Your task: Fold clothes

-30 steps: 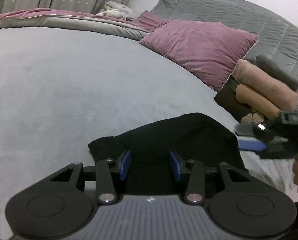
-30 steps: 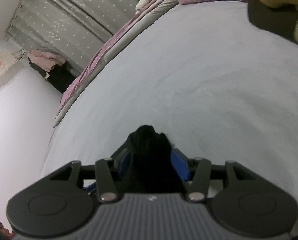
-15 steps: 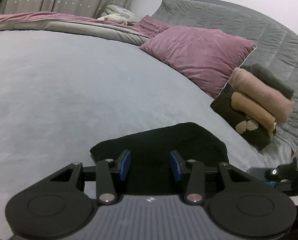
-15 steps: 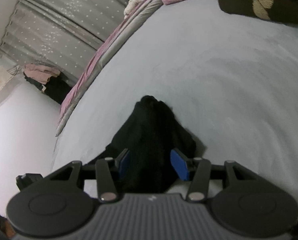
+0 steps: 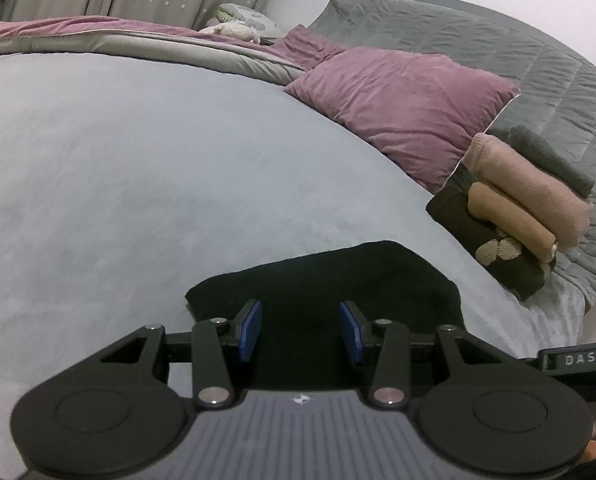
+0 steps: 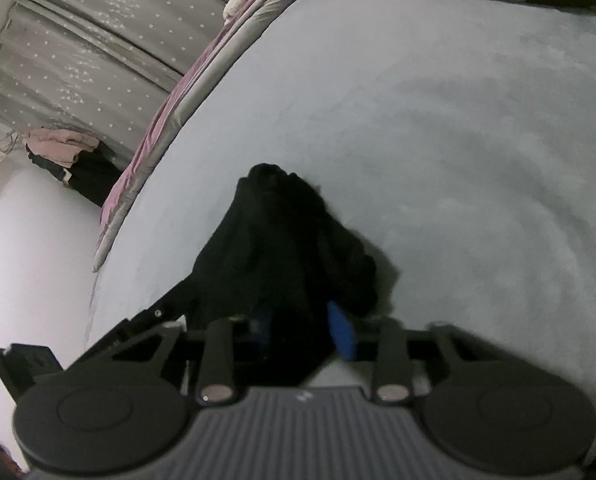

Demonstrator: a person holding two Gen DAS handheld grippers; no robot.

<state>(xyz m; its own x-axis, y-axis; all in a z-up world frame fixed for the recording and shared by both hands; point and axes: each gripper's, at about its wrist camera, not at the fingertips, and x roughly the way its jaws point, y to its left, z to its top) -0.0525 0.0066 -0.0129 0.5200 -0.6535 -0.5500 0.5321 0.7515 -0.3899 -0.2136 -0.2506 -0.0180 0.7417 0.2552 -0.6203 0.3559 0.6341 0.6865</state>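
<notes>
A black garment (image 5: 322, 280) lies folded on the grey bed cover (image 5: 138, 180), near its front edge. My left gripper (image 5: 301, 330) hovers just over the garment's near side, open, its blue pads (image 5: 250, 330) apart with nothing pinched between them. In the right wrist view the same black garment (image 6: 282, 240) runs forward from my right gripper (image 6: 303, 332), whose blurred jaws have drawn in around the cloth's near end. Part of the right gripper (image 5: 574, 360) shows at the right edge of the left wrist view.
A stack of folded clothes (image 5: 510, 216), brown, tan, pink and grey, sits to the right of the garment against a purple pillow (image 5: 402, 108). Grey quilted bedding (image 5: 498, 60) lies behind. Curtains (image 6: 98, 40) and a pile of clothes (image 6: 62, 152) stand beyond the bed.
The right gripper has pulled back toward the garment's near right end, and its jaws have narrowed around the cloth. The left gripper has stayed open over the garment.
</notes>
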